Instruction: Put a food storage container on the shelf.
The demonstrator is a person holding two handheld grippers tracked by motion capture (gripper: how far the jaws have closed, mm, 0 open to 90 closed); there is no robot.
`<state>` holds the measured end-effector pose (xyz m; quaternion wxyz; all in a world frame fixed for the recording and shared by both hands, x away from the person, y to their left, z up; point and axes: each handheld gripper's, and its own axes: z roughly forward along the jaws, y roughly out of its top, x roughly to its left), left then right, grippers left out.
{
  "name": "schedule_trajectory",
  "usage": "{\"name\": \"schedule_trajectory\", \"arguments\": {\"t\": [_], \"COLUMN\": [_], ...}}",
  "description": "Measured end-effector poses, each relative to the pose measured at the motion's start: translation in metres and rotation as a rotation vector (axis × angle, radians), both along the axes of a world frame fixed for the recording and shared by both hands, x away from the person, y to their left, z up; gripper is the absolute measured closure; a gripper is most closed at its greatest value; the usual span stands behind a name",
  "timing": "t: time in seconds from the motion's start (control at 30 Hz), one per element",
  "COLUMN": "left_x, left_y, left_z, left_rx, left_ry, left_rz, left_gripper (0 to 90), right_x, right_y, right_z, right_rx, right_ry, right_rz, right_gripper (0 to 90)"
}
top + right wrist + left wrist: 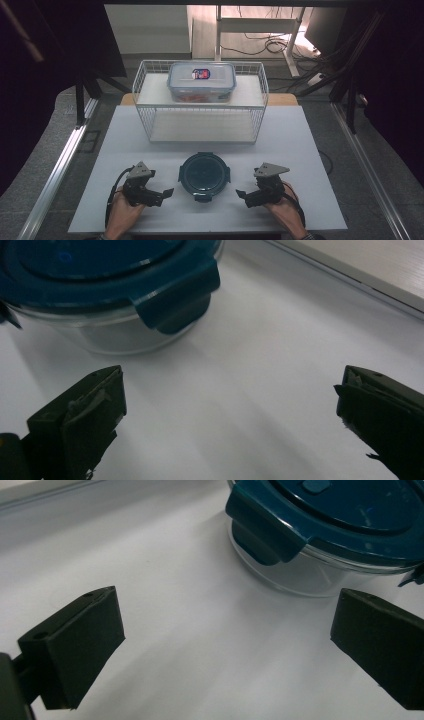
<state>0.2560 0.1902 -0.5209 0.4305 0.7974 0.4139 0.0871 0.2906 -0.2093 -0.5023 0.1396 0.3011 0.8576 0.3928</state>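
Observation:
A round glass container with a dark teal clip-on lid stands on the white table top, near the front and in the middle. My left gripper lies on the table just left of it, jaws pointing toward it, open and holding nothing. My right gripper lies just right of it, also open and holding nothing. In the left gripper view the container sits ahead at the upper right, beyond the open gripper. The right gripper view has the container at the upper left, past the open gripper.
A white wire basket rack stands at the back of the table. On its upper shelf sits a clear rectangular box with a labelled lid. Dark stands and cables line both sides of the table.

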Motion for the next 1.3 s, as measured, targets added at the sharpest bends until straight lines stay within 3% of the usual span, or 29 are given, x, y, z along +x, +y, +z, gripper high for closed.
{"name": "schedule_trajectory", "arguments": {"t": [0.3,0.37,0.43,0.5,0.63,0.77,0.97,1.07,1.17,1.3], "left_x": [0.011,0.015,0.021,0.026,0.037,0.05,0.058,0.056,0.054,0.05], "left_y": [-0.007,-0.007,-0.007,-0.009,-0.019,-0.032,-0.034,-0.032,-0.031,-0.024], "left_z": [0.012,0.014,0.018,0.02,0.026,0.03,0.01,0.003,0.003,0.004], "left_rx": [-0.023,-0.046,-0.096,-0.12,-0.086,-0.09,-0.148,-0.188,-0.198,-0.226], "left_ry": [0.009,0.015,0.025,0.042,0.045,0.057,0.167,0.222,0.24,0.244], "left_rz": [-0.029,-0.038,-0.058,-0.08,-0.122,-0.165,-0.217,-0.248,-0.236,-0.229], "left_gripper": [1.9,2.1,1.9,1.1,1.7,3.3,7.0,13.2,18.9,27.8], "right_x": [0.004,0.006,0.008,0.01,0.014,0.026,0.041,0.043,0.044,0.042], "right_y": [0.008,0.012,0.017,0.023,0.033,0.045,0.053,0.051,0.047,0.043], "right_z": [0.015,0.017,0.018,0.019,0.026,0.032,0.019,0.011,0.005,0.007], "right_rx": [0.054,0.059,0.056,0.034,0.041,0.083,0.143,0.166,0.198,0.202], "right_ry": [0.041,0.078,0.105,0.127,0.145,0.185,0.303,0.374,0.463,0.476], "right_rz": [-0.007,-0.014,-0.011,0.002,0.015,0.027,0.039,0.041,0.066,0.058], "right_gripper": [0.0,0.0,0.0,0.0,0.0,2.1,8.4,12.2,20.3,26.6]}}
